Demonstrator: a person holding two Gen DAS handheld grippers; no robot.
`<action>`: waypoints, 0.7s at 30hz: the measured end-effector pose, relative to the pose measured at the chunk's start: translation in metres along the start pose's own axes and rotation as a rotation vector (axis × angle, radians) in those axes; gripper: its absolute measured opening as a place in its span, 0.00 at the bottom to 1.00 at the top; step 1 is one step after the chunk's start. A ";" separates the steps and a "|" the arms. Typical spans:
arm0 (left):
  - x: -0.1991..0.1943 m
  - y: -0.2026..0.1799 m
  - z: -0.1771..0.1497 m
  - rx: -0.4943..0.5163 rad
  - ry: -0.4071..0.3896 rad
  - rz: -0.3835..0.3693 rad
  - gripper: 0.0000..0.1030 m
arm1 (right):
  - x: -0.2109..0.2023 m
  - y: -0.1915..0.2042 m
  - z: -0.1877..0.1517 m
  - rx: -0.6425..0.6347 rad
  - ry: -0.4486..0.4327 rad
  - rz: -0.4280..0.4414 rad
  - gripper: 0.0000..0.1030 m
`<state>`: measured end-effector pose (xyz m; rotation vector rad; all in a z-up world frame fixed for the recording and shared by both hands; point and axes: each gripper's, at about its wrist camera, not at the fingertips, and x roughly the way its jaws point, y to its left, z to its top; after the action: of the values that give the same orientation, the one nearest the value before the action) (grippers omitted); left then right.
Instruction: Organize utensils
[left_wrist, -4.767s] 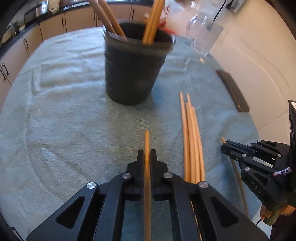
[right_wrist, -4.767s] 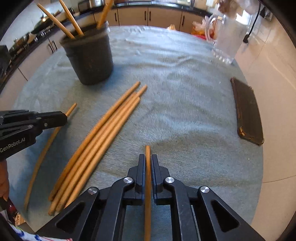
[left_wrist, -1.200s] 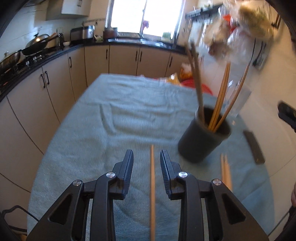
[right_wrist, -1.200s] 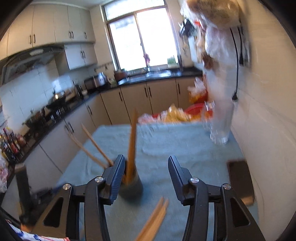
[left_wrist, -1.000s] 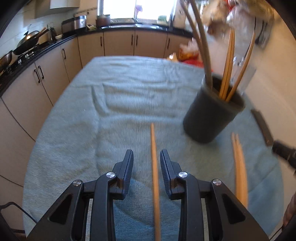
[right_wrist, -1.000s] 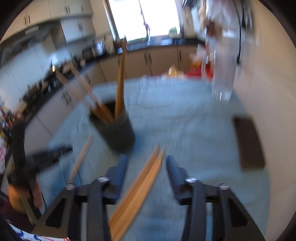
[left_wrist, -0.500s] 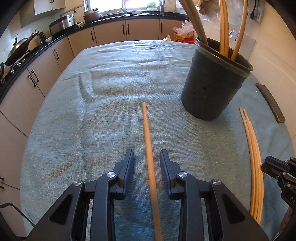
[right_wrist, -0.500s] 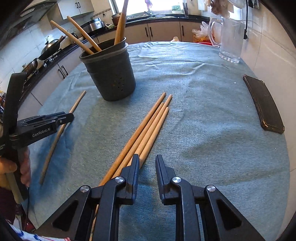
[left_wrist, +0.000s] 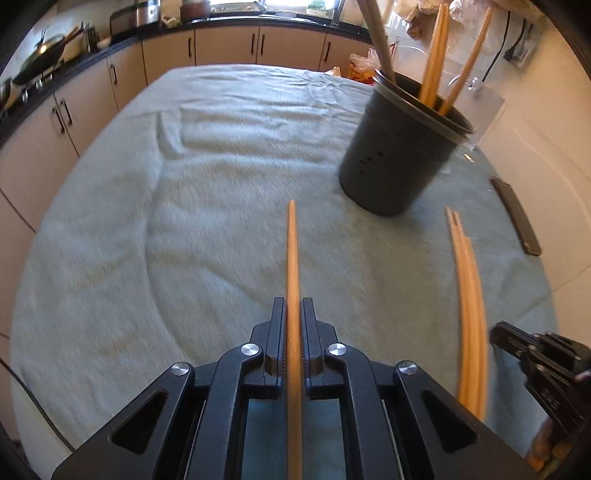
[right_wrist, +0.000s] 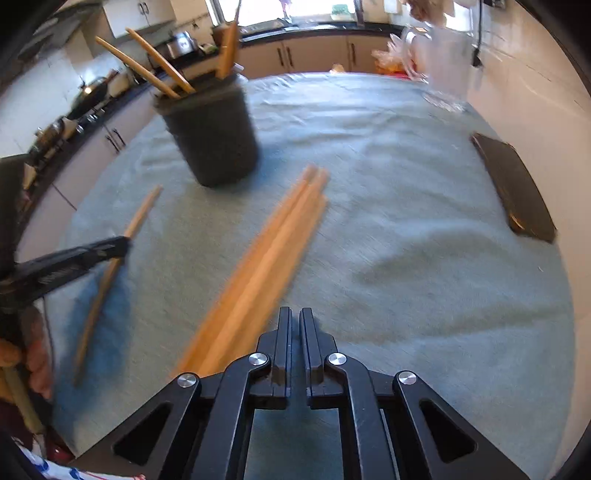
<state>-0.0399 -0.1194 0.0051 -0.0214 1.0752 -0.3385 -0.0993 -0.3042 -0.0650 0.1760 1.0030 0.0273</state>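
Both sets of fingers have just closed: my left gripper (left_wrist: 294, 325) now clamps the lone chopstick (left_wrist: 292, 258) lying on the desk (left_wrist: 110, 258), while my right gripper (right_wrist: 294, 332) clenched on nothing, the chopstick bundle (right_wrist: 266, 266) lying just beside it. I judge pickup underway; next, lift toward the black holder (left_wrist: 399, 162), whose leaning sticks crowd its mouth. A phone (right_wrist: 517, 192) lies well clear.

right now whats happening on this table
A person with a gripper in each hand is sorting chopsticks into the black holder. The left gripper has just closed on a single chopstick lying on the cloth. The right gripper has just closed on nothing, beside the bundle.
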 end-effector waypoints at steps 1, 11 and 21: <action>-0.002 -0.001 -0.005 -0.011 0.005 -0.018 0.06 | -0.002 -0.005 -0.003 -0.001 0.000 0.002 0.02; -0.008 -0.012 -0.028 -0.055 0.008 -0.085 0.07 | -0.027 -0.035 -0.010 0.044 0.003 0.006 0.10; -0.009 -0.011 -0.029 -0.059 -0.021 -0.094 0.07 | 0.001 0.021 0.002 -0.005 -0.007 0.069 0.14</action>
<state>-0.0717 -0.1228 0.0008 -0.1282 1.0652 -0.3904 -0.0963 -0.2841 -0.0617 0.2062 0.9899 0.0917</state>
